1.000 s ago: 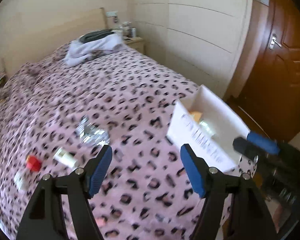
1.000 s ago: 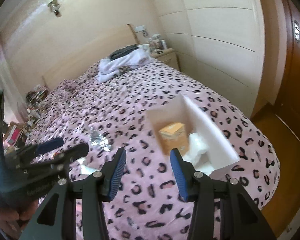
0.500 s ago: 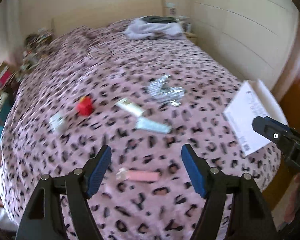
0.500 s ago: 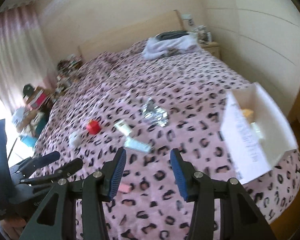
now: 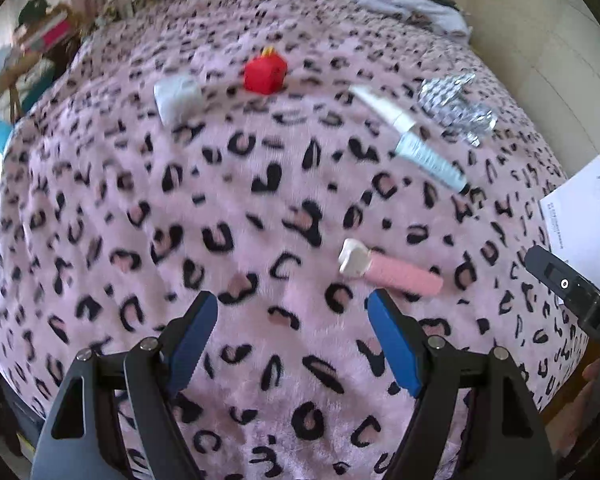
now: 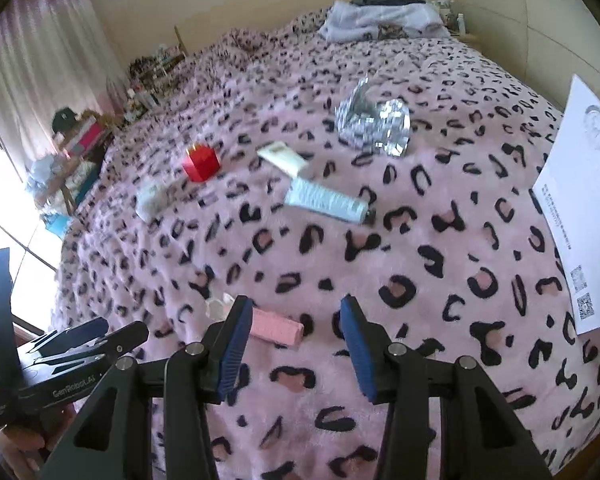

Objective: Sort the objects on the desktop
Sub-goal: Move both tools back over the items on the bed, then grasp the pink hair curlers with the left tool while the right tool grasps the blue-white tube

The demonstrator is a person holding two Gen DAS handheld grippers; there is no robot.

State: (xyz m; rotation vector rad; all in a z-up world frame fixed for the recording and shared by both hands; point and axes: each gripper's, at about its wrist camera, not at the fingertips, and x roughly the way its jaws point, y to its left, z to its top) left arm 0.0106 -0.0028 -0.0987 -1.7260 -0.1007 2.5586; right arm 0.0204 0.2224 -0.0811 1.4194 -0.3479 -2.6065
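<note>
Both claws are released and empty above the leopard-print bedspread [image 5: 260,208]: the left gripper [image 5: 292,320] at the frame's bottom centre, the right gripper [image 6: 296,332] likewise. Just beyond, a pink tube with a white cap [image 5: 388,270] lies right of centre. Farther up lie a pale blue tube [image 5: 428,160], a cream tube [image 5: 384,108], a white packet [image 5: 178,98], a red box [image 5: 265,74] and crumpled foil [image 5: 456,106]. A white carton [image 6: 580,184] stands at the right edge.

Leopard-print bed [image 5: 260,200], red box [image 5: 265,74], tubes [image 5: 428,156], foil [image 5: 456,106], pink stick [image 5: 396,274]
</note>
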